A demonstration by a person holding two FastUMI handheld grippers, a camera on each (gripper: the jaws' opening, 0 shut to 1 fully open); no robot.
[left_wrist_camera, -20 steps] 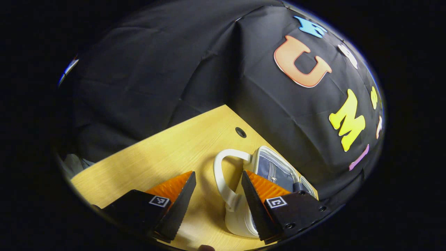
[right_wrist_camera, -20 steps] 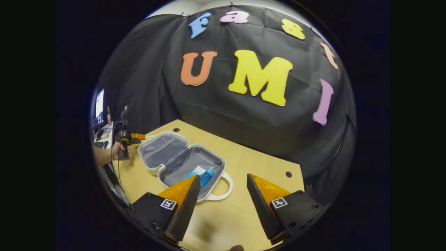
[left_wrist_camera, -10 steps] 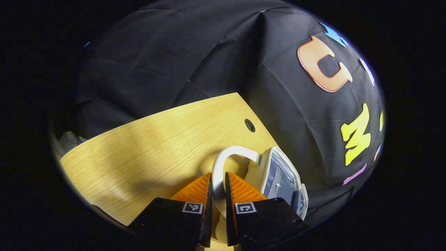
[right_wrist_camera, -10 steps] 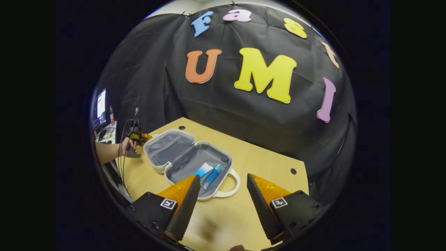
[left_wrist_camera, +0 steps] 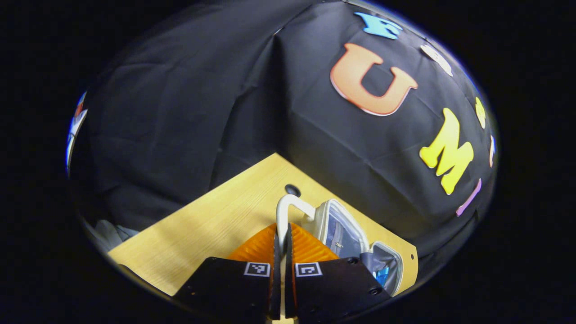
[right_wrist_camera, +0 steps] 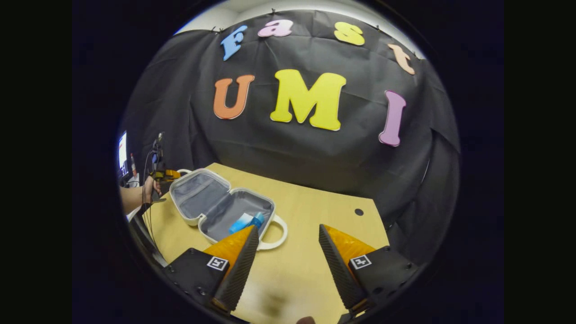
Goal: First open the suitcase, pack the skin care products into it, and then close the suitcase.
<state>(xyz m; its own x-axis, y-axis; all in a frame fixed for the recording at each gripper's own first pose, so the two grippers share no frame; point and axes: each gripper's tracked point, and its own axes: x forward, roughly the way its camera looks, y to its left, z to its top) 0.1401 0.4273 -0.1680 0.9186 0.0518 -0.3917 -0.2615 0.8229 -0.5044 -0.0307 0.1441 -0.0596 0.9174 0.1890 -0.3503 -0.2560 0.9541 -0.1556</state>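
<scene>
lifted now, the white hard-shell suitcase's [right_wrist_camera: 220,207] lid handle [left_wrist_camera: 284,215] rides clamped between the left gripper [left_wrist_camera: 282,252] fingers; right gripper [right_wrist_camera: 288,252] hangs wide apart, empty, blue skincare tubes [right_wrist_camera: 248,221] just ahead inside.

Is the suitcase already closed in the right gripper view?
No, the suitcase lies open on the table, its grey lining showing and the blue skin care products inside.
</scene>
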